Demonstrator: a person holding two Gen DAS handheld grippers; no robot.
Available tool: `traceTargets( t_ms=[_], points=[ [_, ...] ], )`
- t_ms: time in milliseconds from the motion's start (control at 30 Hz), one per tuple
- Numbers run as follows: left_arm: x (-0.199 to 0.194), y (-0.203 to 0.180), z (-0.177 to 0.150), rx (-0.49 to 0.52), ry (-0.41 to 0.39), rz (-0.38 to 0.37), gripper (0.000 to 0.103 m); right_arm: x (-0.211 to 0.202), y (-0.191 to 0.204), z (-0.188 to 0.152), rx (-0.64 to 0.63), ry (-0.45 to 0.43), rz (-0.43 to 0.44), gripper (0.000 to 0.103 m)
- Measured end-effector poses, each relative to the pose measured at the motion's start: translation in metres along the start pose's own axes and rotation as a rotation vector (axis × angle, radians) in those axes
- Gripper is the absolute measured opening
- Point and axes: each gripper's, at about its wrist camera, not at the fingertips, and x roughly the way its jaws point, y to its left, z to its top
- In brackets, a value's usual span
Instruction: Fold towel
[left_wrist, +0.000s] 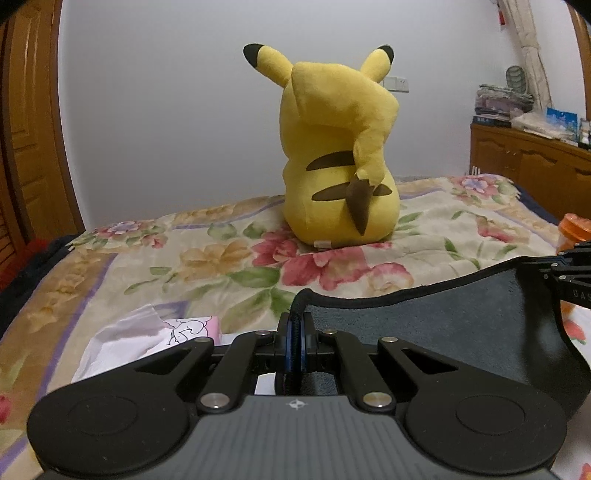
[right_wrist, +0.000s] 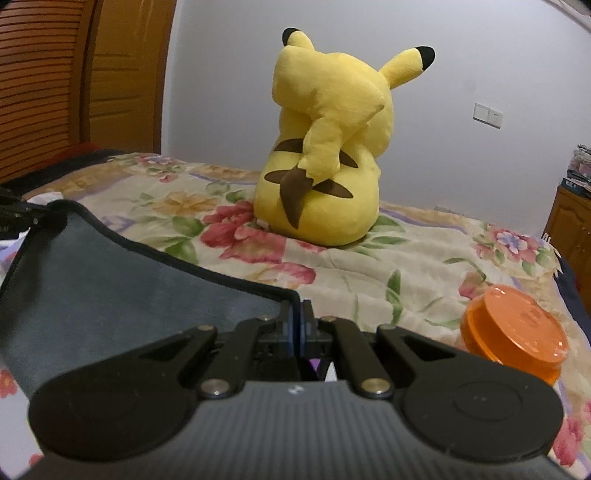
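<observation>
floral bedspread (left_wrist: 229, 258): plush (left_wrist: 340, 155) beyond towel (left_wrist: 443, 332), orange jar (right_wrist: 513, 328) beside.

A plain white wall (left_wrist: 166, 110) forms the backdrop. A bed covered by a floral blanket (left_wrist: 221, 258) occupies the foreground. A wooden wardrobe (right_wrist: 74, 74) with louvred and panelled doors stands at the left. A wooden cabinet (left_wrist: 528, 155) stands at the right, with stacked items on top. A wall switch plate (right_wrist: 487, 115) is mounted on the wall. Lighting is even and indoor.

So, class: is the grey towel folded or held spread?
Spread: the towel hangs stretched between the left gripper and right gripper, jaws shut on its edge.
</observation>
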Motion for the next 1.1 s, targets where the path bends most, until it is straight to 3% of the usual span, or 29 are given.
traceTargets(
  t_ms=[400,767,867,967,1100],
  points=[
    [0.038,-0.005,-0.013,0.030,0.050,0.022,0.008,0.043,0.001,-0.017,0.017,0.065,-0.019,0.004],
    [0.057,-0.012,-0.028,0.058,0.116,0.015,0.009,0.056,-0.002,-0.030,0.049,0.134,-0.016,0.006],
    [0.055,-0.013,-0.027,0.058,0.112,0.010,0.011,0.055,-0.003,-0.031,0.053,0.136,-0.026,0.015],
    [0.051,-0.013,-0.026,0.045,0.116,0.000,0.019,0.052,-0.005,-0.033,0.064,0.139,-0.033,0.039],
    [0.041,-0.015,-0.024,0.039,0.118,-0.004,0.033,0.040,-0.005,-0.033,0.080,0.137,-0.025,0.042]
  ],
)
